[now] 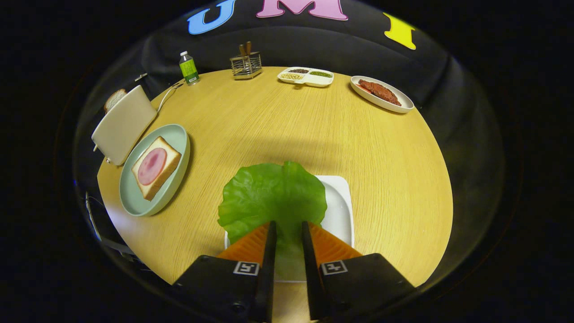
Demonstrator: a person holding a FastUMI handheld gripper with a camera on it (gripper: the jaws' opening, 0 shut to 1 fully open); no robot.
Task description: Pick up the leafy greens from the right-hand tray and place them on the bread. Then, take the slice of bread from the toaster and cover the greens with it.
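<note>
Far left we log a toaster (123, 125) with a bread slice (115, 99) poking from its top. Just beside it sits a round plate (177, 134) carrying bread (158, 172) topped with a pink ham round (151, 166). Along the far table (269, 130) edge: a bottle (189, 68), a wire rack (246, 65), a divided dish (306, 76), then an oval plate (381, 96) with brown meat (379, 91). Nothing stands between the greens and the bread. Nearest us, the greens (271, 195) lie over the left part of a white tray (341, 206). The gripper (288, 229) fingers are narrowly parted with the leaf's near edge between them; we think they pinch it, but contact is not clear.
</note>
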